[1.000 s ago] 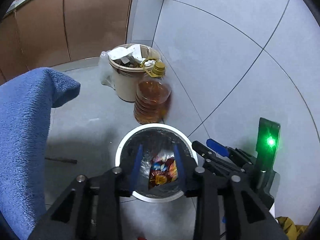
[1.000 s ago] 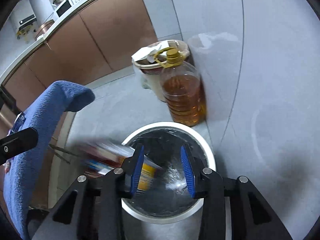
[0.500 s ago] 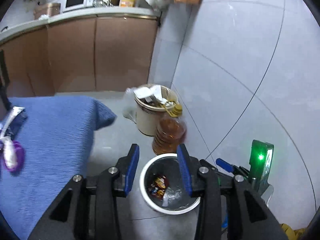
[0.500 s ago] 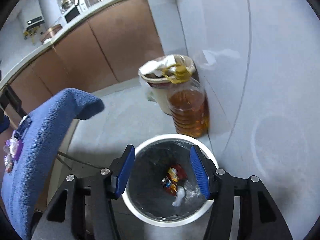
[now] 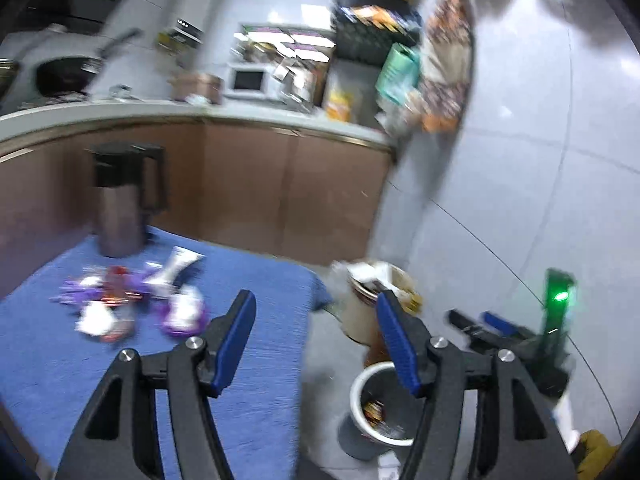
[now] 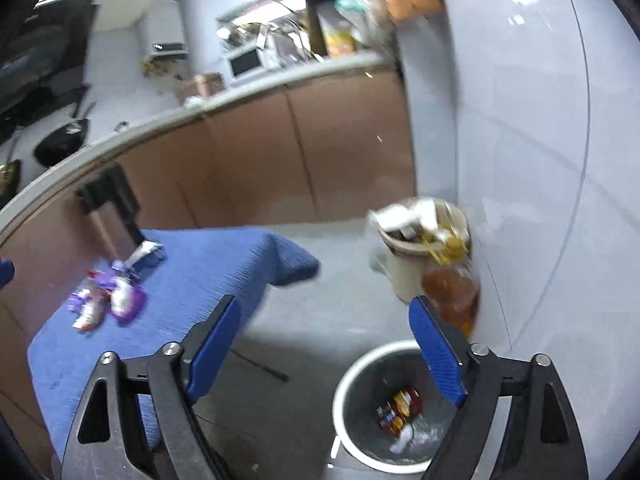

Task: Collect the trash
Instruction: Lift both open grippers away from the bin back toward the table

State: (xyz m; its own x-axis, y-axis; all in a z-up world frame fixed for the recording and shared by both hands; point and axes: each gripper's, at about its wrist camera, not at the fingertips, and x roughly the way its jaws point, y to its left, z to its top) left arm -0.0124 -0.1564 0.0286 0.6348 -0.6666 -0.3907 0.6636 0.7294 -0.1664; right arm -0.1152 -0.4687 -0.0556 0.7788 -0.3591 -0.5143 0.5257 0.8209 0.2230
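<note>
No writing reads here, everything is smeared by motion blur. Left gripper [image 5: 316, 338] empty, jaws apart and opening, nothing between them. Right gripper [image 6: 324, 354] empty too, jaws spreading wider, hanging over the floor beside the bin [image 6: 362, 364]. The bin stands on the floor at near right, with a few bright wrappers [image 6: 400, 406] at its bottom. More wrappers [image 5: 132, 300] lie in a heap on the blue tabletop [image 5: 260, 360] at far left, near a dark jug [image 5: 124, 196]. Their print is too blurred to make out.
</note>
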